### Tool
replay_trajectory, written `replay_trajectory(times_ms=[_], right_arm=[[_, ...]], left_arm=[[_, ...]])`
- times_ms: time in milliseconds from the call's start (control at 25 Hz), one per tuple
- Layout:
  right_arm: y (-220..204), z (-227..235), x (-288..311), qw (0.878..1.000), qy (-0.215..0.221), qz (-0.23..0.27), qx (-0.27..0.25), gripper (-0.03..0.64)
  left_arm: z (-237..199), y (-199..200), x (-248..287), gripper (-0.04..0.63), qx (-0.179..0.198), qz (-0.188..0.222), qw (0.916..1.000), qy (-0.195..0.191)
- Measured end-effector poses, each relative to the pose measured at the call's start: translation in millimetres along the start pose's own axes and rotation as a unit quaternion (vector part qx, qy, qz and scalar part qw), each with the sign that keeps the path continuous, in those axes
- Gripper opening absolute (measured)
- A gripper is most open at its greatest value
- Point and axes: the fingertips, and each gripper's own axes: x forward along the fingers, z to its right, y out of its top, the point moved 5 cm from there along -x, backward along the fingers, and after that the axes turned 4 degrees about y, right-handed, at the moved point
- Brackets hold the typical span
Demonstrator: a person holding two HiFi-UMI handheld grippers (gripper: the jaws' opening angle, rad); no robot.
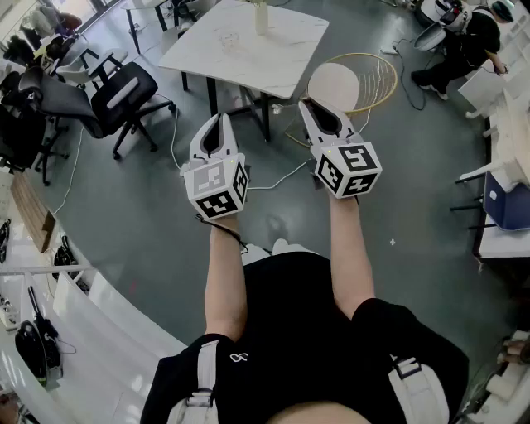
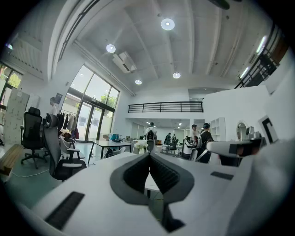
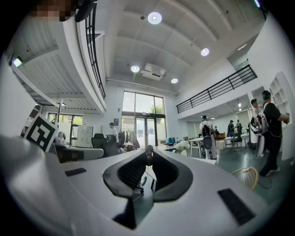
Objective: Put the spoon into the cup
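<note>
I see no spoon in any view. A white marble table stands ahead of me with a pale upright vessel at its far edge; whether it is the cup I cannot tell. A faint small thing lies on the tabletop, too unclear to name. My left gripper and right gripper are held side by side in the air short of the table, both pointing at it. Both are shut and hold nothing: the tips of the left gripper meet, and so do those of the right gripper.
A round wire-frame chair stands right of the table, and black office chairs are at the left. Cables run over the grey floor. A person crouches at the far right. White counters curve along my left.
</note>
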Motion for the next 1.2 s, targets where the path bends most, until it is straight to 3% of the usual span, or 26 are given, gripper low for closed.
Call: replay_trajectory(times_ms=[680, 1200], right_arm=[[-4, 29, 19, 0.999, 0.025, 0.008, 0.028, 0.049], [-11, 58, 24, 0.998, 0.015, 0.013, 0.068, 0.049]], left_arm=[[4, 6, 14, 0.017, 0.011, 0.006, 0.9995, 0.029], [14, 10, 36, 0.017, 0.042, -0.013, 0.9988, 0.019]])
